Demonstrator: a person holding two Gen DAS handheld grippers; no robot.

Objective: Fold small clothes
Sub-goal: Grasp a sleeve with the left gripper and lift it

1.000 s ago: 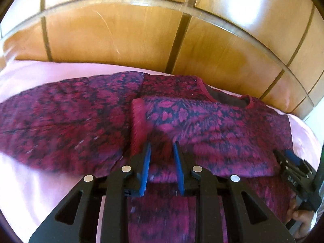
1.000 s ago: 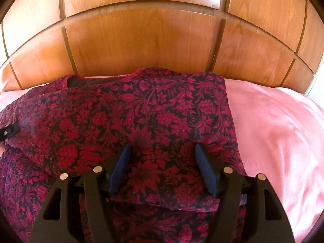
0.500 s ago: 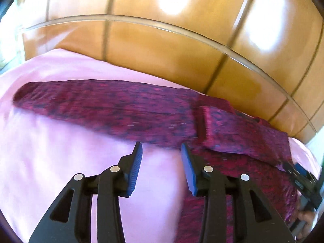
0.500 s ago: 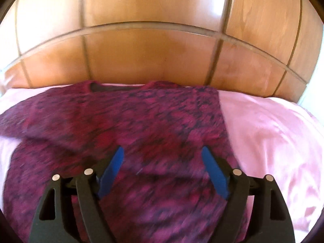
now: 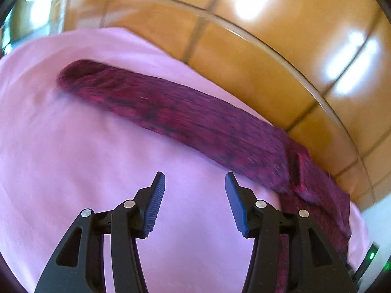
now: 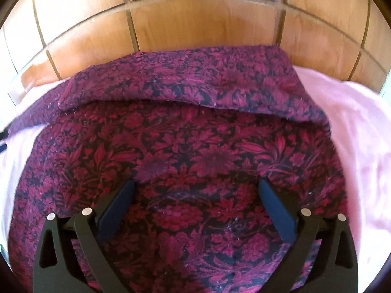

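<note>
The right tool [image 6: 196,186] gapes wide directly over the magenta-and-black floral garment [image 6: 190,151]. The left tool [image 5: 193,179], also spread, empty, hovers above smooth pink bedsheet [image 5: 73,161]; the garment's long sleeve [image 5: 171,114] stretches beyond, before glossy wooden headboard [image 5: 244,56].

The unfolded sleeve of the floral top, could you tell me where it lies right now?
In the left wrist view the sleeve stretches leftward across the pink sheet, below the wooden headboard and beyond the open left tool.

The garment [image 6: 195,151] is dark, nearly black, with a crimson and magenta floral pattern. It lies on a plain pale pink sheet [image 5: 85,146], before an orange-brown wooden headboard [image 6: 195,29] with darker grooves.
</note>
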